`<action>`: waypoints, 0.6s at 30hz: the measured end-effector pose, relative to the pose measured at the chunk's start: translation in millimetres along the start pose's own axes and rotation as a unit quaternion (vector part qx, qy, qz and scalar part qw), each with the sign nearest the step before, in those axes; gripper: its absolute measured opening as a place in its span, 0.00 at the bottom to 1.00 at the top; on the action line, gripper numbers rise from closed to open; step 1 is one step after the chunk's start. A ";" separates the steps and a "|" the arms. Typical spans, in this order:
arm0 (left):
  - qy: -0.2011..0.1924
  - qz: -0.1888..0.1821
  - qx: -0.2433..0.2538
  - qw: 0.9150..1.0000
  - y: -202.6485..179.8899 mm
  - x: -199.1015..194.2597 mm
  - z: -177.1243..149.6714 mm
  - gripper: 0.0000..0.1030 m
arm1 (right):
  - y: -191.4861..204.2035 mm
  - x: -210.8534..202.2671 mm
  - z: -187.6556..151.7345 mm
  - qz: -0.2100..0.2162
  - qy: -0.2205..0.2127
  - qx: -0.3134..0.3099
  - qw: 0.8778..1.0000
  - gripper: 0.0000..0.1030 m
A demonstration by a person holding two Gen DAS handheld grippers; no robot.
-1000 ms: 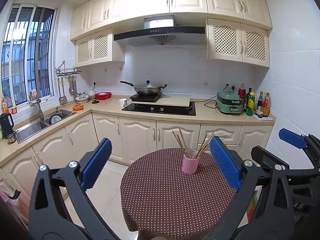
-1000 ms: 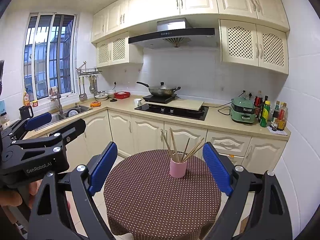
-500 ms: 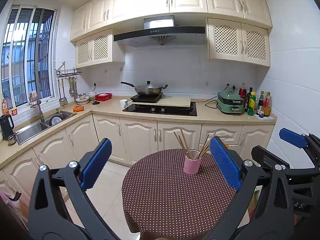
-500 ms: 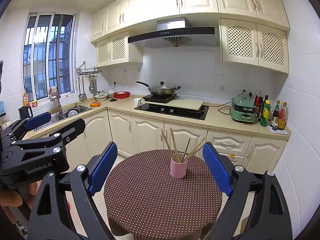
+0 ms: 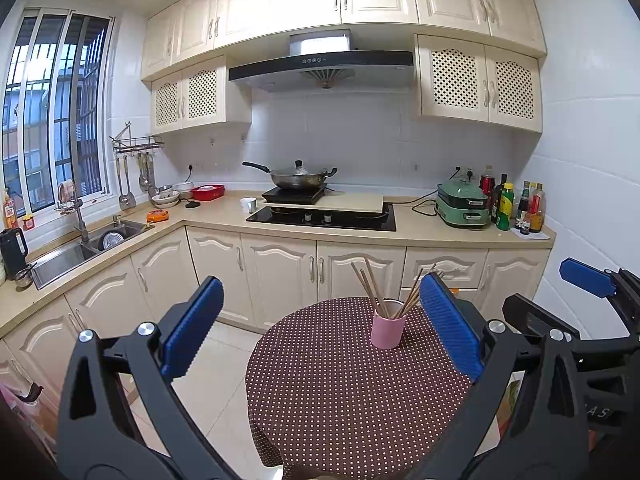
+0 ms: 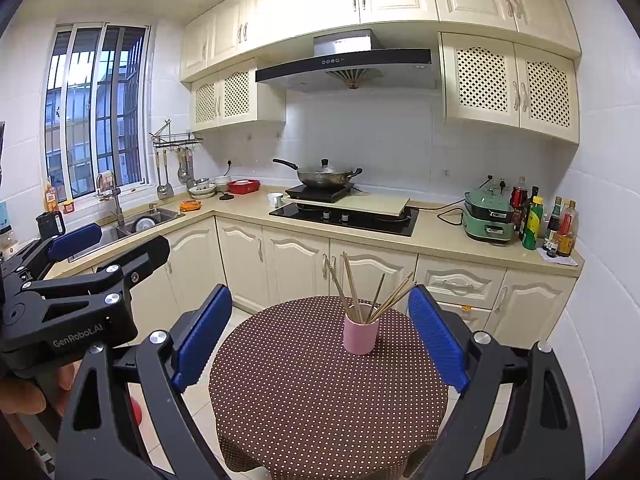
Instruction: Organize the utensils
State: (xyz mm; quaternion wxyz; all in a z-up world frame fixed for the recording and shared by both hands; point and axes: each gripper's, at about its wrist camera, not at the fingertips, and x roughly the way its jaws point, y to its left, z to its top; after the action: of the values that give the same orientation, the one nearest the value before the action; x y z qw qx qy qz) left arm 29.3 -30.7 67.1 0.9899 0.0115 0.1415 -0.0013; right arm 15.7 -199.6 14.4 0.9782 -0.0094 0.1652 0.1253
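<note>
A pink cup [image 5: 387,332] [image 6: 360,336] holding several wooden chopsticks [image 5: 370,288] [image 6: 352,290] stands upright near the far side of a round table with a brown dotted cloth [image 5: 344,392] [image 6: 320,392]. My left gripper [image 5: 320,332] is open, held back from the table and above its near edge, with nothing between its blue pads. My right gripper [image 6: 320,336] is open too and empty, the cup seen between its fingers. In the left wrist view the right gripper [image 5: 588,284] shows at the right edge. At the left edge of the right wrist view sits the left gripper [image 6: 76,240].
Cream cabinets and a beige counter [image 5: 416,224] run behind the table, with a wok on a cooktop [image 5: 298,178], a green cooker [image 5: 462,206] and bottles [image 5: 520,208]. A sink [image 5: 80,246] lies left under a window. Tiled floor [image 5: 216,392] lies left of the table.
Both views have shifted slightly; the table and cup sit a little further right in the left wrist view. Both grippers stay open and empty.
</note>
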 end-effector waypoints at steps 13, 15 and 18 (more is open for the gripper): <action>0.005 0.000 -0.003 1.000 11.8 8.3 -2.4 0.94 | 6.7 8.6 0.9 -0.003 0.005 -0.001 1.000 0.85; 0.006 -0.001 -0.003 1.000 11.8 8.4 -2.3 0.94 | 8.5 9.7 0.4 -0.003 0.005 -0.001 1.000 0.85; 0.005 -0.001 -0.003 1.000 14.0 9.5 -2.4 0.94 | 10.5 10.9 0.3 -0.003 0.007 0.001 1.000 0.85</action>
State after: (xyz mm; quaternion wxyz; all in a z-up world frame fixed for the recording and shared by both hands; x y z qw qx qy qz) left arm 37.8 -16.7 62.4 0.9891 0.0086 0.1469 -0.0018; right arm 23.1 -186.7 11.5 0.9773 -0.0097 0.1724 0.1225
